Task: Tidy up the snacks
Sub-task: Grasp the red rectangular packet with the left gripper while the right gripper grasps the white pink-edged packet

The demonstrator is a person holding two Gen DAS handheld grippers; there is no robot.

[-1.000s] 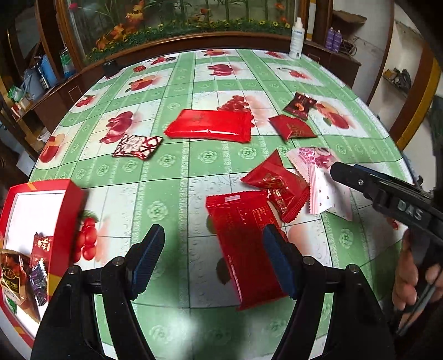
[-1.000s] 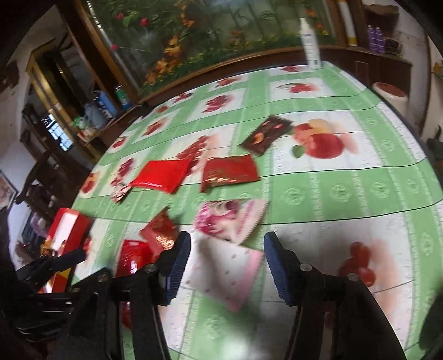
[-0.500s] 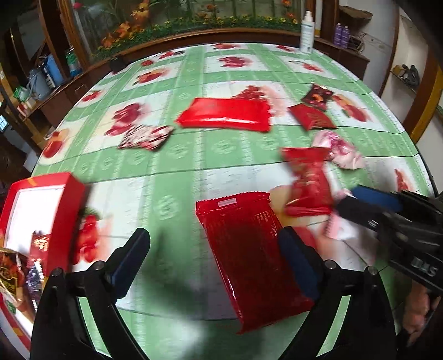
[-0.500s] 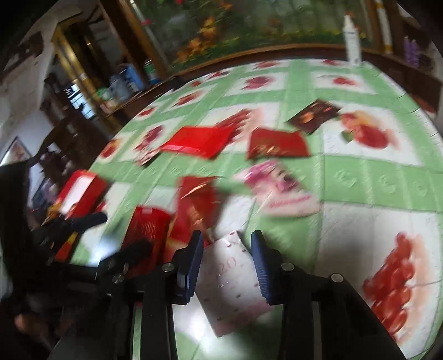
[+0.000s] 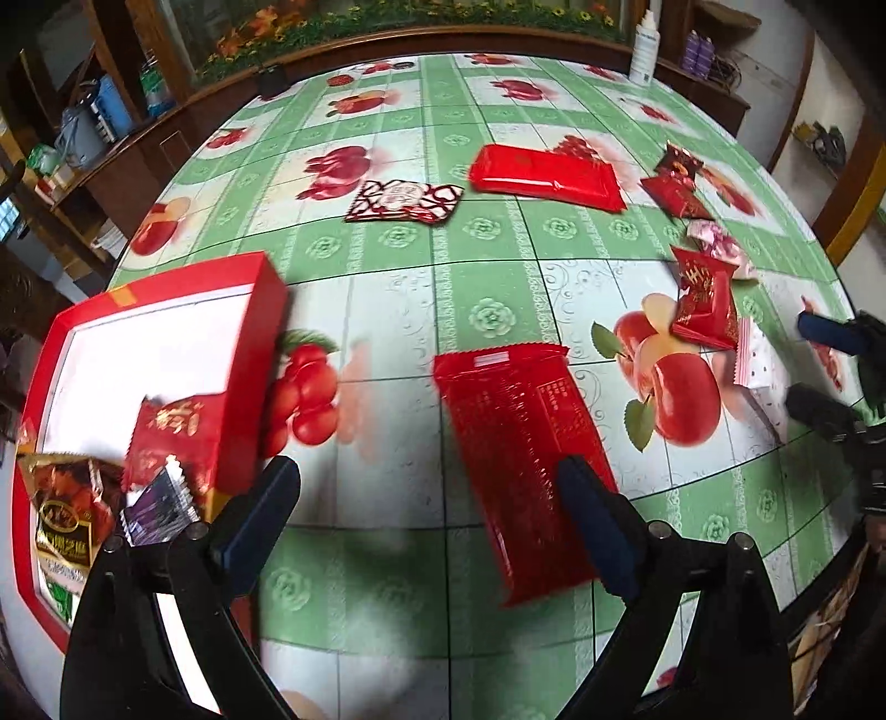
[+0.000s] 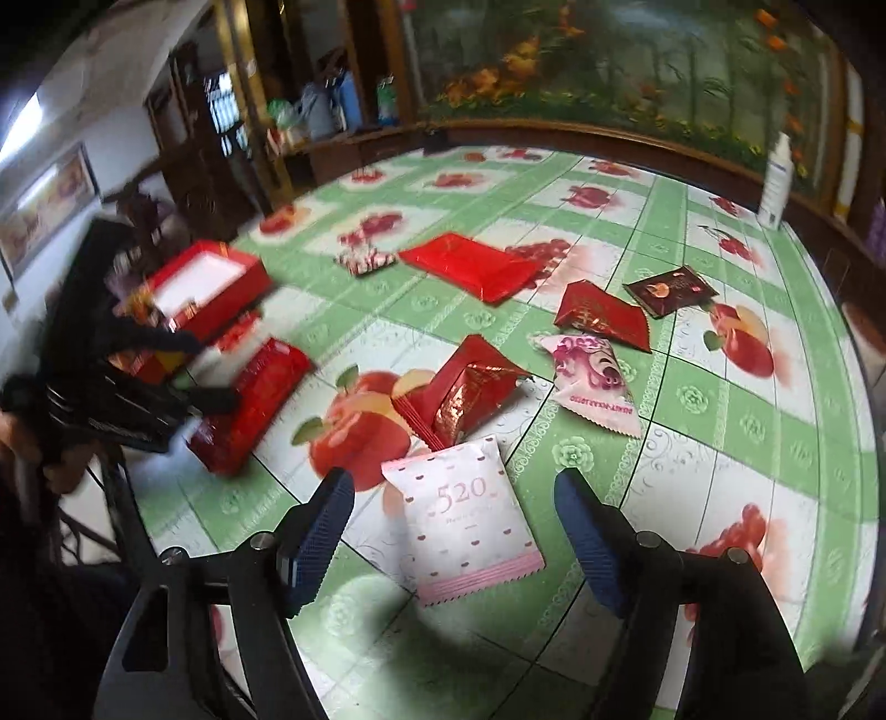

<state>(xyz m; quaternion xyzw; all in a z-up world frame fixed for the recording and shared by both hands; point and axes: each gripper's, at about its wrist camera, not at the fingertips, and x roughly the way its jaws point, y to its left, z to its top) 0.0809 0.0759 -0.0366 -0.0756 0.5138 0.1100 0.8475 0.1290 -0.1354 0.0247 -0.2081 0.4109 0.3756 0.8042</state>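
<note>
Table (image 5: 487, 310): round, wood-rimmed, covered with a green-and-white checked cloth printed with red fruit.

White bottle (image 5: 644, 49): upright at the table's far edge, right of centre.

Small dark object (image 5: 270, 80): at the far-left edge of the table; too small to identify.

Mural (image 6: 637, 66): behind the far edge, showing orange and yellow flowers among greenery.

Wooden shelving (image 5: 83, 138): beyond the left edge, holding blue and green containers, possibly jugs or bottles, though blur prevents certainty.

Purple bottles (image 5: 699, 50): on a shelf past the far-right edge.

Framed picture (image 6: 44, 207): on the left wall.
</note>
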